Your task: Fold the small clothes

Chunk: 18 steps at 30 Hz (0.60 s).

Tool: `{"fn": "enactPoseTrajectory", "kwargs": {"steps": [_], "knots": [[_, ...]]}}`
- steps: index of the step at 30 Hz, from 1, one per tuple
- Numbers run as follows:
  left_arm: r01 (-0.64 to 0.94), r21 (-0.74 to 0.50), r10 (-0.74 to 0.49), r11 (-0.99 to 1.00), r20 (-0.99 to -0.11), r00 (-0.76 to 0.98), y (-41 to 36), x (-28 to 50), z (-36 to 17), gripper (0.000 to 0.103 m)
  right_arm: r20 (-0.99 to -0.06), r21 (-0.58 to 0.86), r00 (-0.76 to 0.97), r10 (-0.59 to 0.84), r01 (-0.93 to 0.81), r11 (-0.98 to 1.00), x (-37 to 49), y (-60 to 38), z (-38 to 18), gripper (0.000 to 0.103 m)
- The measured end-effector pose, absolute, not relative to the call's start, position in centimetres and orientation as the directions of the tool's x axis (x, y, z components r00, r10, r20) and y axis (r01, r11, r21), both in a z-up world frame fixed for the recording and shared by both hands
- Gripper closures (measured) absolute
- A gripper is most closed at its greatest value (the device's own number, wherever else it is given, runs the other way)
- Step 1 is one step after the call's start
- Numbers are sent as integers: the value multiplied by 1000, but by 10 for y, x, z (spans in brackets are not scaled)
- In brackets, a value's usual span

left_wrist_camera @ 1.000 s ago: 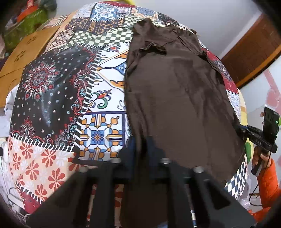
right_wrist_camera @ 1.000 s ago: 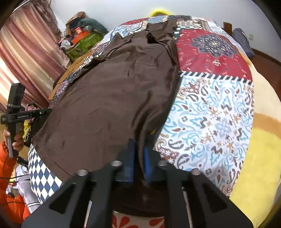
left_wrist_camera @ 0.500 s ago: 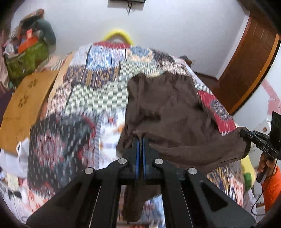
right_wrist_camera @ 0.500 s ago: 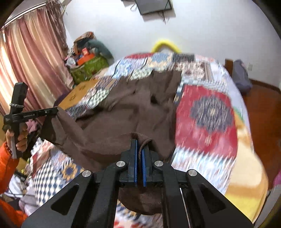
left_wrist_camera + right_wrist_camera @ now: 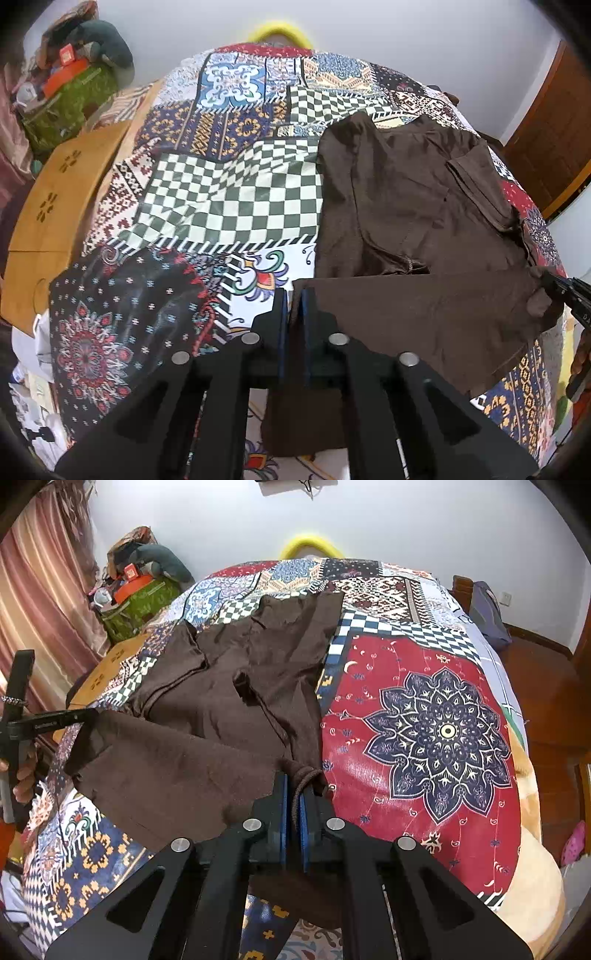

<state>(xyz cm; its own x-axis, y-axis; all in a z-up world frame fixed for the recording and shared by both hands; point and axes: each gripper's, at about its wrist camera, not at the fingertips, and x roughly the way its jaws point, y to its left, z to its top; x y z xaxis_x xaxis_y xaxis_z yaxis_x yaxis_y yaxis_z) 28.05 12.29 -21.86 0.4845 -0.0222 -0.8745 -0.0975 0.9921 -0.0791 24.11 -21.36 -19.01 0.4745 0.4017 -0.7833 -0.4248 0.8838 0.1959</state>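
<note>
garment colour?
Plain dark brown shirt, no print; right wrist view shows it best.

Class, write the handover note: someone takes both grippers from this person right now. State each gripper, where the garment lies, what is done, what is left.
Left gripper: jaws opening, corner of the brown garment between them.
Right gripper: jaws opening, the opposite hem corner bunched between them.
Garment: collar end lies on the patchwork bedspread; the hem stretches between the grippers, over the garment's middle.
Done: hem raised and brought toward the collar.
Left: probably lay the hem down, let go, smooth it, then fold again.
</note>
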Motion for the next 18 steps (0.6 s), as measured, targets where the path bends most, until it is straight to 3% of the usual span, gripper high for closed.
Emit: {"fn": "enactPoseTrajectory", "kwargs": {"steps": [2,3,4,5,11,15,18], "knots": [[-93,-70,-14,993,-865,502,125,273,-211,80,-784,186,478,396,-427,885,236,-217,-185,85],[-90,-65,-10,994,-861,509,125,269,-207,75,-781,180,485,393,-427,886,233,-219,-181,75],[-84,-59,-7,995,-855,519,127,263,-203,73,-777,176,492,392,-427,887,230,-222,-178,66],[-81,-56,-5,995,-851,525,128,257,-201,71,-769,173,505,393,-428,887,225,-226,-173,63],[-75,-88,-39,993,-866,498,135,227,-206,64,-757,165,530,381,-410,897,213,-246,-168,62],[-101,-108,-50,989,-885,463,136,217,-224,55,-783,165,508,359,-387,907,207,-257,-182,62],[-108,-143,-81,984,-894,441,135,213,-236,55,-799,204,475,368,-362,910,209,-262,-196,62]]}}
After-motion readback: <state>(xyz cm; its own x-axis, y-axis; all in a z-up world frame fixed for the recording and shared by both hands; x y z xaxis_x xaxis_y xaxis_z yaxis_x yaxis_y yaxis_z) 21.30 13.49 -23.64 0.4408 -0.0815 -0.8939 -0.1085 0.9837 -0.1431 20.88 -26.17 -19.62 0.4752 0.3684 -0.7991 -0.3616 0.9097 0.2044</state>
